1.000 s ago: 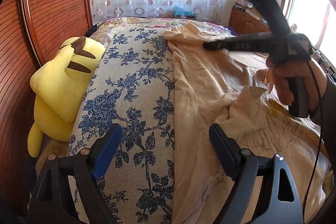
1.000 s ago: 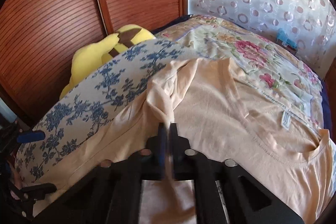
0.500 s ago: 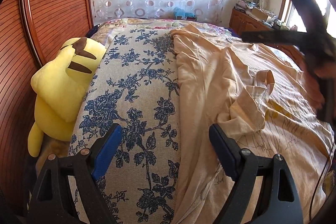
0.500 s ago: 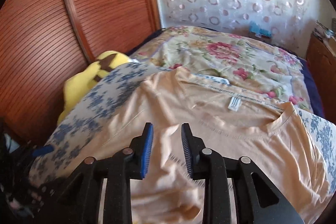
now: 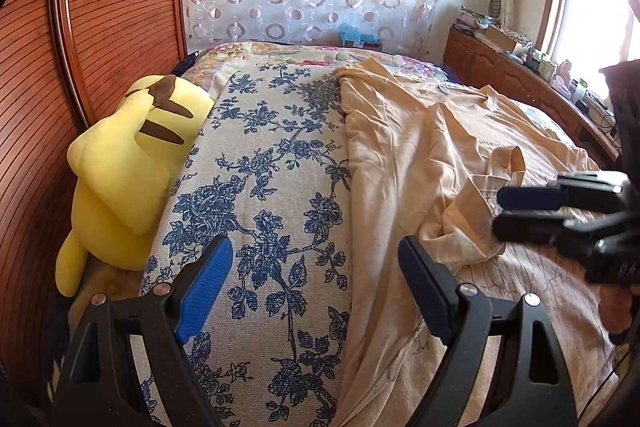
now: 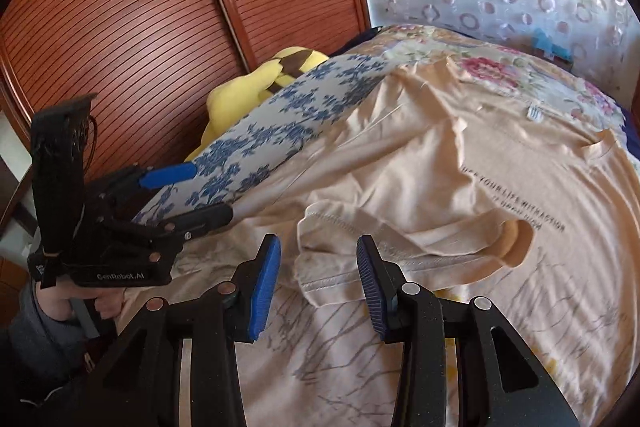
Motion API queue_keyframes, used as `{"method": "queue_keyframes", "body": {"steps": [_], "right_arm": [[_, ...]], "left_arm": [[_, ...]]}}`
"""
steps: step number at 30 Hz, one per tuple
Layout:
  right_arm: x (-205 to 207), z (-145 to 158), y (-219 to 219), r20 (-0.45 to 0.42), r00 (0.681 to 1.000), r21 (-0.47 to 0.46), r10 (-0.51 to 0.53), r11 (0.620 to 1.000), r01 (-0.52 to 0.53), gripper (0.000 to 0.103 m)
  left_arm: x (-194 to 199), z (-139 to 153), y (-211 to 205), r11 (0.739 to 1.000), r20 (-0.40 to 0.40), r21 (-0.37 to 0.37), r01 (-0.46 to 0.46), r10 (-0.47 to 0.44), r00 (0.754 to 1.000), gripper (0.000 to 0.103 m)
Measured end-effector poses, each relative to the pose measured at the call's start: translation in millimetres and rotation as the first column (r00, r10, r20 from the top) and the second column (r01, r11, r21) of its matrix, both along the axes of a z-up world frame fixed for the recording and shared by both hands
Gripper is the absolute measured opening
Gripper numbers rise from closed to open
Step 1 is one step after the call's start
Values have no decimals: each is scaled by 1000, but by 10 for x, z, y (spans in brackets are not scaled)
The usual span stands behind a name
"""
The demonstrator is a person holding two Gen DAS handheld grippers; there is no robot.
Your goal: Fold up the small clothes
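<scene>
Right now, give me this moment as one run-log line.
left gripper: open, empty, over blue floral pillow | right gripper: open, lined up on folded sleeve | peach T-shirt: spread out, sleeve folded inward

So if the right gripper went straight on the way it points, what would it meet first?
Most likely the folded-over sleeve of the peach T-shirt. The right gripper is open and the sleeve's hem lies directly ahead between its fingers, on the bed. Depth is hard to judge, so how close it is stays unclear.

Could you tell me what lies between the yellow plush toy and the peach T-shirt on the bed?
A blue-flowered cushion lies between the yellow plush toy and the peach T-shirt, as the left wrist view shows most clearly.
</scene>
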State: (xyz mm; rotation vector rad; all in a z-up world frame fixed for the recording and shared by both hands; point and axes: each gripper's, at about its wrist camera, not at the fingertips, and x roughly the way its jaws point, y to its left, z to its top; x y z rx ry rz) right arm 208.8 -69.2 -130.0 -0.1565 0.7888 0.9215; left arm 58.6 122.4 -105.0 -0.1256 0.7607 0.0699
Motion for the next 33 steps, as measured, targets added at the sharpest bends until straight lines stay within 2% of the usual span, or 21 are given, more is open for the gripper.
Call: {"method": "queue_keyframes", "body": {"steps": [1, 3, 5, 8, 15, 20, 21, 23, 25, 28, 30, 31, 33], "right_arm": [[13, -18, -10, -7, 1000, 1, 5, 1000, -5, 40], [36, -3, -18, -22, 1000, 3, 16, 1000, -16, 30], [60, 17, -22, -37, 999, 13, 36, 999, -36, 7], [13, 38, -121, -26, 998, 32, 55, 998, -54, 2], [-287, 76, -357, 8, 997, 33, 73, 997, -73, 0], [-274, 111, -386, 47, 998, 20, 36, 999, -37, 2], [-263, 109, -369, 48, 998, 17, 30, 999, -30, 5], [-235, 128, -263, 51, 999, 10, 20, 1000, -20, 30], [-156, 114, -137, 25, 999, 28, 22, 999, -23, 32], [-62, 57, -7, -3, 1000, 26, 18, 1000, -18, 32], [-27, 23, 31, -24, 999, 24, 28, 999, -28, 20], [-21, 5, 35, -33, 999, 21, 35, 999, -34, 4], [-22, 10, 14, -32, 999, 26, 41, 999, -40, 2]], "left_arm": [[-4, 5, 7, 1000, 7, -5, -2, 2, 1000, 86], [-27, 17, 29, 1000, 20, -17, -6, 7, 1000, 86], [-45, 25, 61, 999, 28, -33, -12, 13, 1000, 86], [-44, 25, 95, 998, 29, -55, -15, 17, 999, 86], [-31, 30, 77, 999, 31, -51, -12, 14, 999, 86], [-26, 27, 65, 999, 28, -43, -13, 14, 1000, 86], [-26, 27, 66, 999, 29, -45, -13, 14, 999, 86], [-20, 27, 63, 999, 29, -50, -13, 15, 999, 86], [-20, 20, 71, 998, 28, -55, -14, 16, 999, 86], [-18, 19, 73, 998, 28, -54, -14, 16, 999, 86], [-20, 14, 71, 999, 30, -53, -12, 14, 999, 86], [-20, 11, 72, 999, 30, -52, -11, 12, 999, 86], [-17, 8, 73, 999, 30, -53, -10, 11, 999, 86]]}}
